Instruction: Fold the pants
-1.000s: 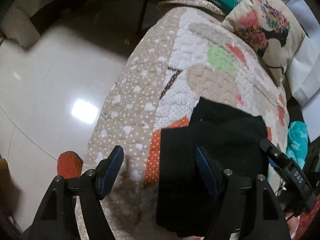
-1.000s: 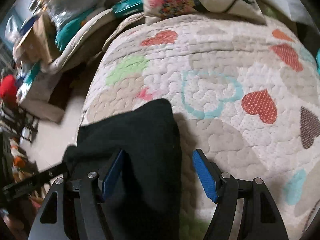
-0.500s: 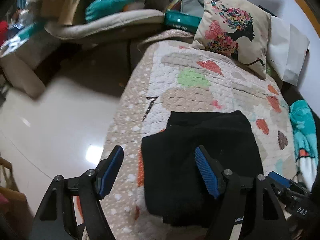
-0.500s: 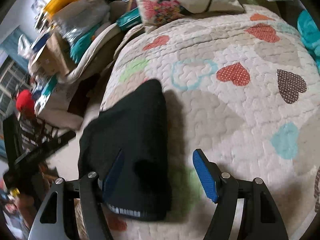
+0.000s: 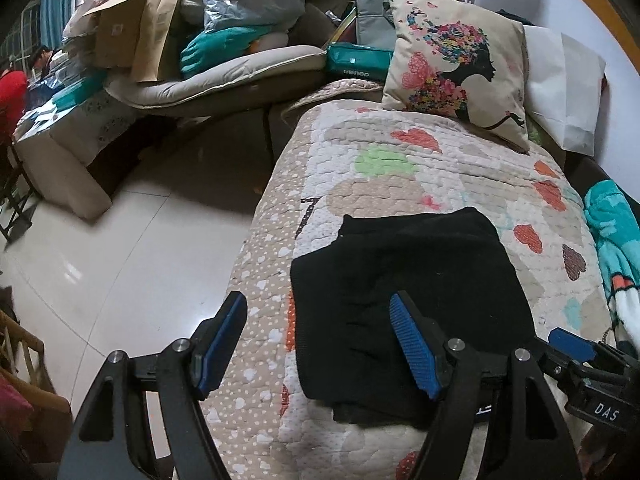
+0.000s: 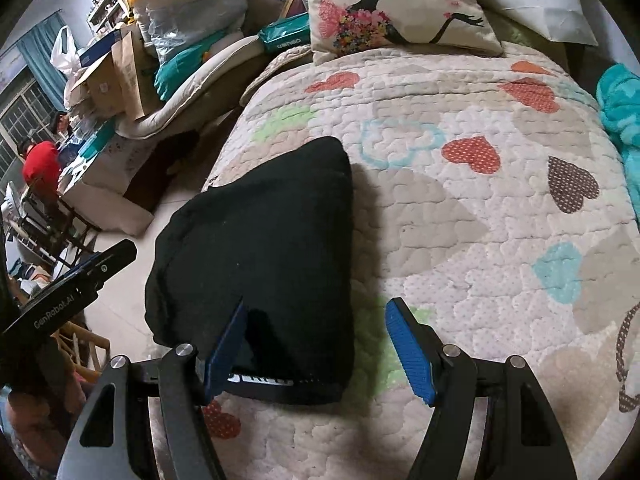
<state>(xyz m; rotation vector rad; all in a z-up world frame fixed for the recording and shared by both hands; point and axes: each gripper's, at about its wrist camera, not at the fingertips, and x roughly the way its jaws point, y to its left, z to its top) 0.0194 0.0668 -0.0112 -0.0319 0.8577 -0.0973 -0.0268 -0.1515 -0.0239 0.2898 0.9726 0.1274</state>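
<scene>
**Both grippers pulled back, folded pants left on the quilt**

Both grippers have drawn back and up from the bed since a second ago, so far more of the room shows in each view and the pants look smaller. The black pants (image 5: pixel 404 296) lie folded into a compact, roughly rectangular bundle on the heart-patterned quilt (image 5: pixel 440 168), close to the quilt's left edge beside the shiny tiled floor (image 5: pixel 120 264). A lower layer of the fold sticks out a little past the upper one at the far left corner.

The left gripper (image 5: pixel 320 344) hangs above the near left part of the bundle with its jaws spread wide and nothing between them; one blue pad is over the quilt's dotted border, the other over the black cloth. The right gripper (image 6: pixel 316 346) is likewise wide apart and empty, its left pad over the near edge of the pants (image 6: pixel 260 264), its right pad over bare quilt (image 6: pixel 480 220). From the right wrist view a strip with white lettering shows at the bundle's near edge.

A floral pillow (image 5: pixel 456 68) leans at the head of the bed, with a white pillow (image 5: pixel 568 92) behind it. Teal fabric (image 5: pixel 612 232) lies along the quilt's right side. Boxes and bags (image 5: pixel 128 28) are piled across the floor.
</scene>
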